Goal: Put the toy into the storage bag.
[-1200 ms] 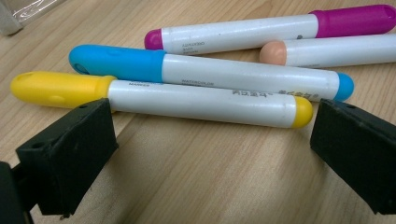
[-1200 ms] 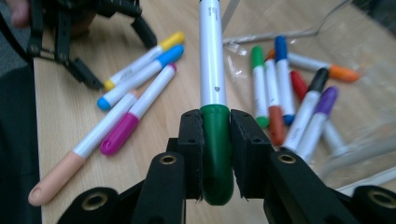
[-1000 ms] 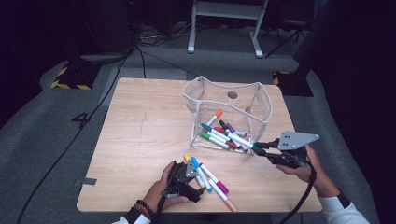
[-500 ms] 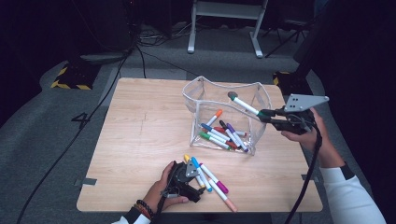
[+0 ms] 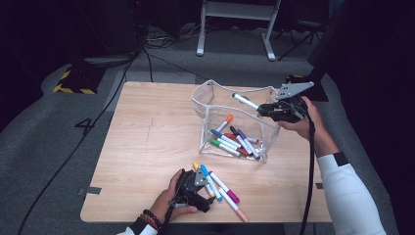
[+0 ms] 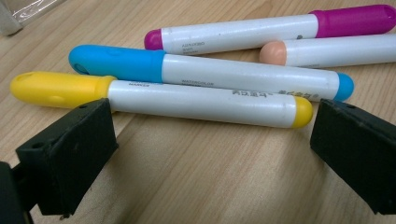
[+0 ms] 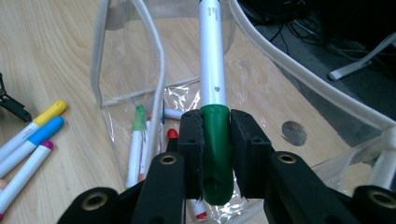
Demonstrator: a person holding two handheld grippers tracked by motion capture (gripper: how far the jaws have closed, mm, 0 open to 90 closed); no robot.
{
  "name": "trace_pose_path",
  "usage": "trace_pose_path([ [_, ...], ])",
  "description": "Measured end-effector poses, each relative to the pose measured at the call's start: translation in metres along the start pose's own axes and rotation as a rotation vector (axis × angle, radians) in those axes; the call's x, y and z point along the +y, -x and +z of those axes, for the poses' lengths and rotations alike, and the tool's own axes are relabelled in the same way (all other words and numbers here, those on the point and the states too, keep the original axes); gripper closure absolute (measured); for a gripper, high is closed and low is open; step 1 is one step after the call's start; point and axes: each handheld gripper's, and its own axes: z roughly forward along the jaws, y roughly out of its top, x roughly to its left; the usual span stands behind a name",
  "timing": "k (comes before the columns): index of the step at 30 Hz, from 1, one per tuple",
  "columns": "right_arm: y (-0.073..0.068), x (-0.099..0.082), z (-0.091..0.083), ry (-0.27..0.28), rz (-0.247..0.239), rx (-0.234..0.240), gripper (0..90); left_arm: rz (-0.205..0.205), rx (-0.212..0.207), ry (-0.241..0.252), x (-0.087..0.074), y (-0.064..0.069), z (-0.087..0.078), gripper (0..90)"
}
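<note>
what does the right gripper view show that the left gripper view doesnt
Right gripper view alone: the right claw shut on the green cap of a green marker, held above the clear pouch with markers inside, and a dark knot in the tabletop. Left gripper view alone: the left claw open just short of the loose markers, and the peach marker. Both: the yellow marker, blue marker and magenta marker on the wooden table.

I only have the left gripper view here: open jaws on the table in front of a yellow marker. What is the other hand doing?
Observer: The right gripper is shut on a green-capped marker.
Operator: Where is it?
Observer: Above the clear pouch's open top.
Operator: Anything in the pouch?
Observer: Several markers lie inside.
Operator: How many wait by the left gripper?
Observer: Four loose markers.
</note>
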Motion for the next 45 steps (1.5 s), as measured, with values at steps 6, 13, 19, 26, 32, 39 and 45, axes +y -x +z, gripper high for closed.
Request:
trace_pose_path([
  [6, 0.002, 0.002, 0.022, -0.071, 0.0, 0.028, 75.3, 0.0, 0.0, 0.0, 0.0, 0.0, 0.0, 0.5],
  [13, -0.001, 0.006, 0.04, -0.13, -0.019, 0.063, 75.3, 0.0, 0.0, 0.0, 0.0, 0.0, 0.0, 0.5],
  [19, -0.005, 0.01, 0.044, -0.177, -0.043, 0.119, 75.3, 0.0, 0.0, 0.0, 0.0, 0.0, 0.0, 0.5],
  [26, -0.012, 0.011, 0.043, -0.222, -0.091, 0.195, 75.3, 0.0, 0.0, 0.0, 0.0, 0.0, 0.0, 0.5],
  [32, -0.015, 0.011, 0.041, -0.231, -0.103, 0.238, 75.2, 0.0, 0.0, 0.0, 0.0, 0.0, 0.0, 0.5],
  [39, -0.014, 0.012, 0.041, -0.233, -0.092, 0.178, 68.1, 0.0, 0.0, 0.0, 0.0, 0.0, 0.0, 0.5],
  [45, -0.007, 0.01, 0.029, -0.19, -0.042, 0.092, 59.4, 0.0, 0.0, 0.0, 0.0, 0.0, 0.0, 0.5],
])
